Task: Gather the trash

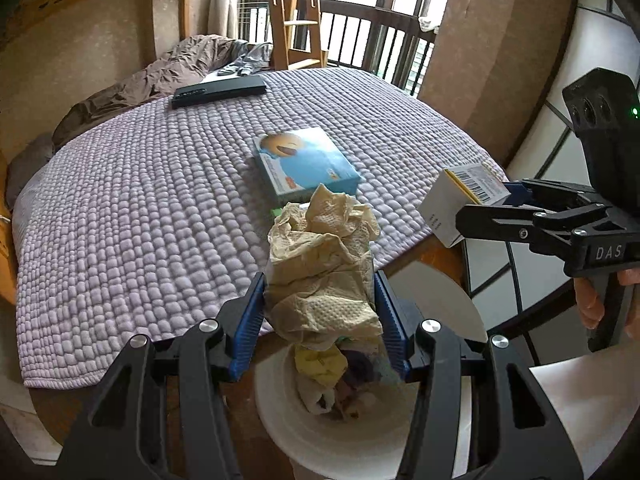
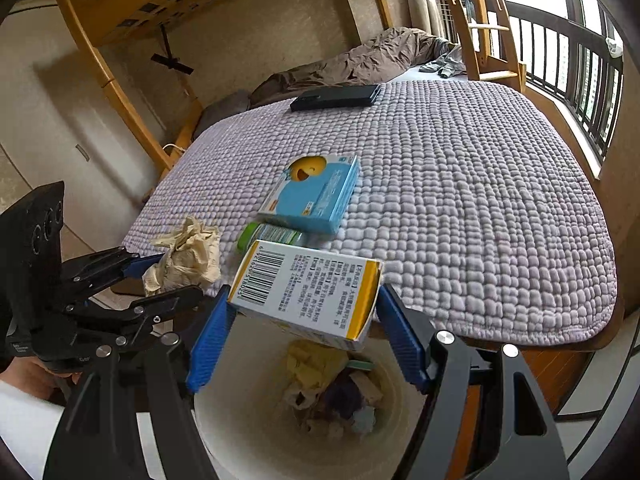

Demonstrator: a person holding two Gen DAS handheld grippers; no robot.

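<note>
The left gripper's (image 1: 320, 316) blue fingers (image 1: 248, 320) stand partly closed, pressed on either side of a crumpled beige paper towel (image 1: 324, 264); the right gripper's (image 2: 304, 320) fingers (image 2: 210, 344) stand wider, clamped on the two ends of a white-and-yellow carton (image 2: 308, 286) with a barcode. Both loads hang above a white trash bin (image 2: 240, 432) at the foot of the bed, already holding yellow, purple and pale scraps. Behind lies the bed's lilac quilted cover (image 2: 460, 200), with a brown duvet (image 2: 352, 64) bunched at its far end. On the cover rest a long black flat device (image 2: 336, 98), a blue box with a yellow laughing face (image 2: 312, 192), and just in front of that a small green-capped bottle (image 2: 268, 236) lying on its side.
</note>
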